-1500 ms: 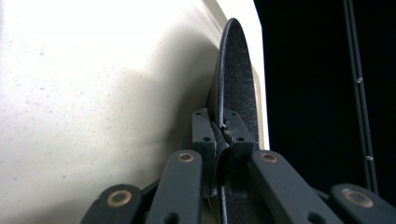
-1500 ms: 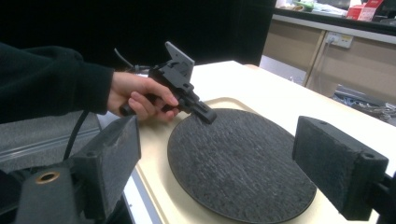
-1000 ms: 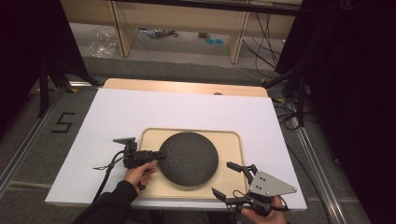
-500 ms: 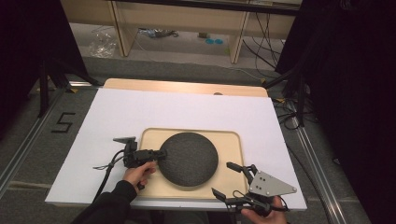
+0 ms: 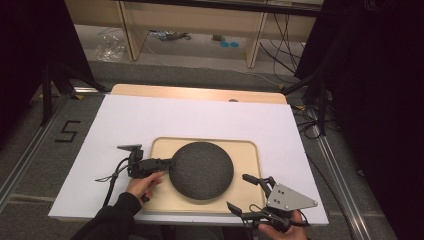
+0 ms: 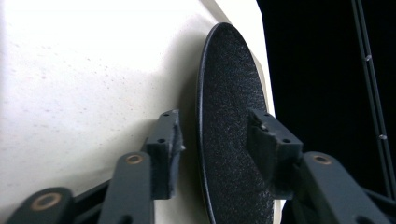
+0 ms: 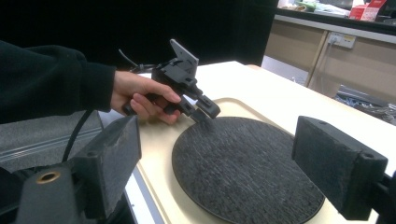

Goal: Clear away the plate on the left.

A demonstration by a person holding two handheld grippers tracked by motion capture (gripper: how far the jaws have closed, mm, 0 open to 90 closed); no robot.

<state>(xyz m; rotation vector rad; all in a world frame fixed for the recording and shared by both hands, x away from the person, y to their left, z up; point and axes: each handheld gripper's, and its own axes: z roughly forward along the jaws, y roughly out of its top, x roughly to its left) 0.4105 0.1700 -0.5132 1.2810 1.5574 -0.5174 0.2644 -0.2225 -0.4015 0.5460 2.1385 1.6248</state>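
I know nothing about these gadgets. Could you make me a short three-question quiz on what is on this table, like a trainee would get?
1. True or false: the round dark grey felt mat lies in the pale wooden tray.
2. Which gripper has the mat's edge between its jaws: A the left gripper, B the right gripper?
3. Fill in: the tray rests on a ____ sheet that covers the table.

Key
1. True. The mat covers the tray's middle.
2. A. Its jaws have just been opening and straddle the mat's rim with gaps on both sides in the left gripper view; the right gripper is open, by the tray's near right corner.
3. White.
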